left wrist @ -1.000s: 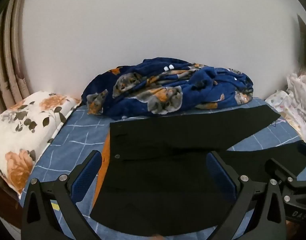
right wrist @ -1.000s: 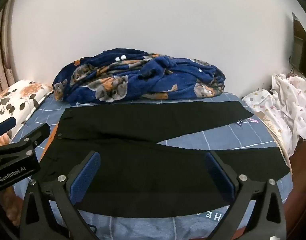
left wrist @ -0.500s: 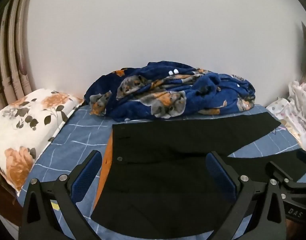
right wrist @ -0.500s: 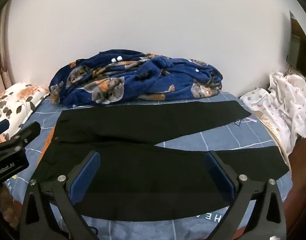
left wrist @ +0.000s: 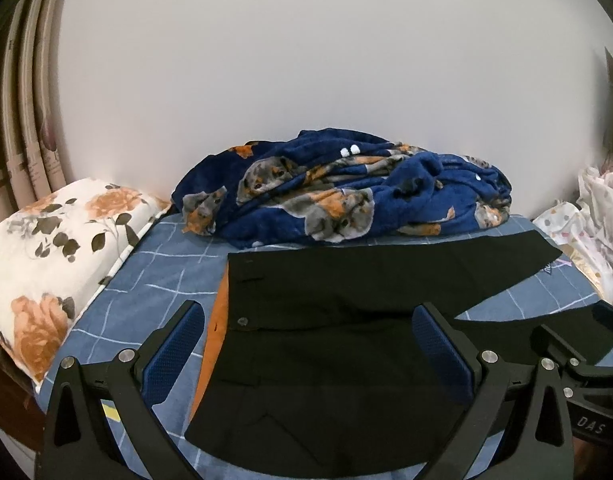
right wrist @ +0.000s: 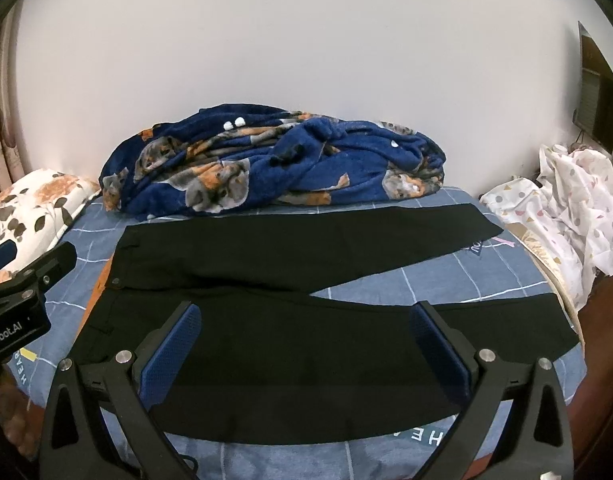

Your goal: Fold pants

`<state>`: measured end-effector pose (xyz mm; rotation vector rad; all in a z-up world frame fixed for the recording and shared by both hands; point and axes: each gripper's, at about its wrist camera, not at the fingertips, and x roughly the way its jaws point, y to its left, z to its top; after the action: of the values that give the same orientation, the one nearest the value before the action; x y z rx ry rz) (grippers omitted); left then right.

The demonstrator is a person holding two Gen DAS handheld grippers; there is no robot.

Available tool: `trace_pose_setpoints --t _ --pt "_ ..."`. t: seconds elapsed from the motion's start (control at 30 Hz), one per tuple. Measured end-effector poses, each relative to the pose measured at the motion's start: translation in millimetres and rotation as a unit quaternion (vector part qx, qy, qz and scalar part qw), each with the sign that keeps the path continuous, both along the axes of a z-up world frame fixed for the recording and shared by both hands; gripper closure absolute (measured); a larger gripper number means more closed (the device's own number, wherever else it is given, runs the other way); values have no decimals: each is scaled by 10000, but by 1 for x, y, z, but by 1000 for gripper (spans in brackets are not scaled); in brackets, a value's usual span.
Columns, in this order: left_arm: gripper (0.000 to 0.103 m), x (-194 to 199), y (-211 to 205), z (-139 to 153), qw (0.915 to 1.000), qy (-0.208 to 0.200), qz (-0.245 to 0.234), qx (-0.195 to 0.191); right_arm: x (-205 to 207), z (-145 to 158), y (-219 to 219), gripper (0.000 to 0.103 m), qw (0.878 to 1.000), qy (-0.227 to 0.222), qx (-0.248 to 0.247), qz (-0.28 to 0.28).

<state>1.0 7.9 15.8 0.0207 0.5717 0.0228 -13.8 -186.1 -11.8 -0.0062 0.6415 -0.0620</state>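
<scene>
Black pants (left wrist: 338, 320) (right wrist: 306, 292) lie flat on the blue checked bed, waistband at the left, both legs spread out to the right with a wedge of sheet between them. My left gripper (left wrist: 306, 332) hovers open above the waist end, nothing between its blue pads. My right gripper (right wrist: 304, 332) is open over the near leg, also holding nothing. An orange lining shows along the waistband's left edge. The right gripper's body (left wrist: 578, 364) shows at the left view's right edge; the left gripper's body (right wrist: 22, 300) shows at the right view's left edge.
A crumpled dark-blue blanket with dog prints (left wrist: 346, 196) (right wrist: 274, 168) lies at the back against the white wall. A floral pillow (left wrist: 54, 248) sits at the left. White patterned cloth (right wrist: 574, 216) is heaped at the right. Curtains hang at far left.
Both grippers have pulled back and risen a little, so the pants and blanket sit lower in view. The pants have not moved. Both grippers stay open.
</scene>
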Motion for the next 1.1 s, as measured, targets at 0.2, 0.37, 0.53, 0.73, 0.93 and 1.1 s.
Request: trace_pose_setpoints --t 0.2,0.37,0.53,0.73,0.93,1.1 --pt "0 0 2 0 10000 -25 -7 0 0 0 0 0 10000 48 38 -21" --pt "0 -1 4 -2 10000 1 -8 -35 3 -1 -5 0 9999 104 88 -34" --pt "0 0 5 -4 10000 18 -39 -23 8 -4 -7 0 9998 165 102 -34" --pt "0 9 8 -12 9998 154 -145 -11 15 -10 -7 0 9997 248 79 -11" --pt "0 23 16 -17 9998 195 -74 53 25 -12 -8 0 9996 275 39 -2" --pt "0 37 26 -16 9998 90 24 167 40 -13 -5 0 9995 317 1 24"
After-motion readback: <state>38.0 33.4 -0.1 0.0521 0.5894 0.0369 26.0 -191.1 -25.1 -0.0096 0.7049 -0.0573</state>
